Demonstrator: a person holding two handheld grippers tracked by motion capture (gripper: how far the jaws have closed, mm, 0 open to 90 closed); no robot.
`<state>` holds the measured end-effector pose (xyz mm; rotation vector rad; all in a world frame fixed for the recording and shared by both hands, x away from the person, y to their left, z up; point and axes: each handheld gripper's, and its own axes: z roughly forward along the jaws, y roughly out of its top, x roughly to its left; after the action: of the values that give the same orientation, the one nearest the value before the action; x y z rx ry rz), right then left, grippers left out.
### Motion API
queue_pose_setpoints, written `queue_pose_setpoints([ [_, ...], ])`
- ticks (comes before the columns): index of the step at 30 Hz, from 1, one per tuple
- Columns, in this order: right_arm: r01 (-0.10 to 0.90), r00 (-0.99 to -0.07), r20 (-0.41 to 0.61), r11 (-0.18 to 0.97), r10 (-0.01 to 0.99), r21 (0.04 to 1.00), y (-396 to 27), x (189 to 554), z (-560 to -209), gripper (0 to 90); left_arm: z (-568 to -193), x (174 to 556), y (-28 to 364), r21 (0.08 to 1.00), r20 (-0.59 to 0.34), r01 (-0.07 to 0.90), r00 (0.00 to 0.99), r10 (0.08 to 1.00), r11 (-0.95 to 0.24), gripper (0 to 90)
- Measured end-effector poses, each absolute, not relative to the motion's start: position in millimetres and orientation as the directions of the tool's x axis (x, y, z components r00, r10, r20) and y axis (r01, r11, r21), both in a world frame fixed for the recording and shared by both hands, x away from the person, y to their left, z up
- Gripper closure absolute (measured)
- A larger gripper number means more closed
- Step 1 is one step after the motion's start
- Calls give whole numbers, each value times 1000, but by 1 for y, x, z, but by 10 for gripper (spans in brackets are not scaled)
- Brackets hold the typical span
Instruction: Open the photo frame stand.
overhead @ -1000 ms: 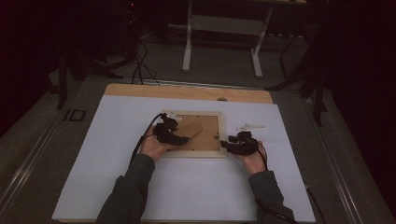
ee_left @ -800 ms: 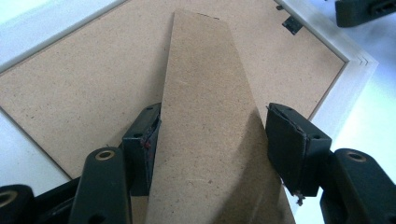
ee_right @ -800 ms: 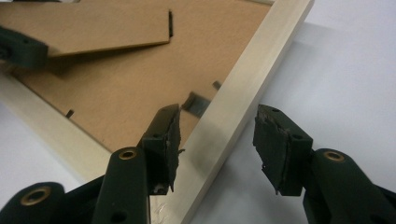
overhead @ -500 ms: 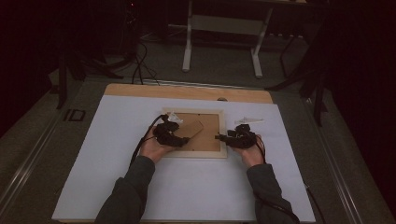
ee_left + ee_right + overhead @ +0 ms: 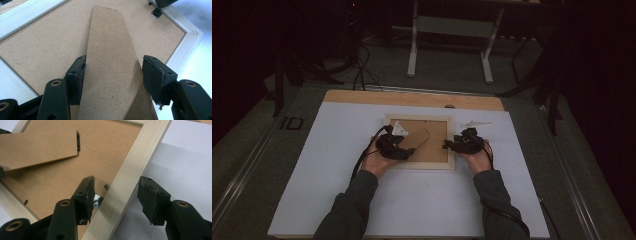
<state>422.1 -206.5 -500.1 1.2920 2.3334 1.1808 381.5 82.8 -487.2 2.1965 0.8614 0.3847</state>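
A pale wooden picture frame lies face down on the white sheet, its brown backing board facing up. A hinged cardboard stand is raised off the backing board. My left gripper is shut on the stand across its width. The stand runs from its hinge toward that gripper. My right gripper straddles the frame's right rail. Its jaws have just been opening, and both pads stand clear of the rail. A small metal tab sits beside the inner pad.
The white sheet covers a wooden tabletop whose far edge shows bare. A small white scrap lies just beyond the frame's right corner. Table legs and cables stand on the floor behind.
My right gripper has shifted a little farther along the frame's right rail, away from the person. The left gripper and the frame have stayed put.
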Motion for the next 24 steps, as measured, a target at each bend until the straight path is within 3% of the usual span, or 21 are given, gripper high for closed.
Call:
queue_pose_setpoints([
  [14,637,-574,190,288,796,715,-203,436,-498,431,-487,372,81,752,56,420,727,684,-508,410],
  [24,674,-565,301,219,768,705,-207,447,-496,399,-486,362,80,771,116,365,725,679,-522,409],
])
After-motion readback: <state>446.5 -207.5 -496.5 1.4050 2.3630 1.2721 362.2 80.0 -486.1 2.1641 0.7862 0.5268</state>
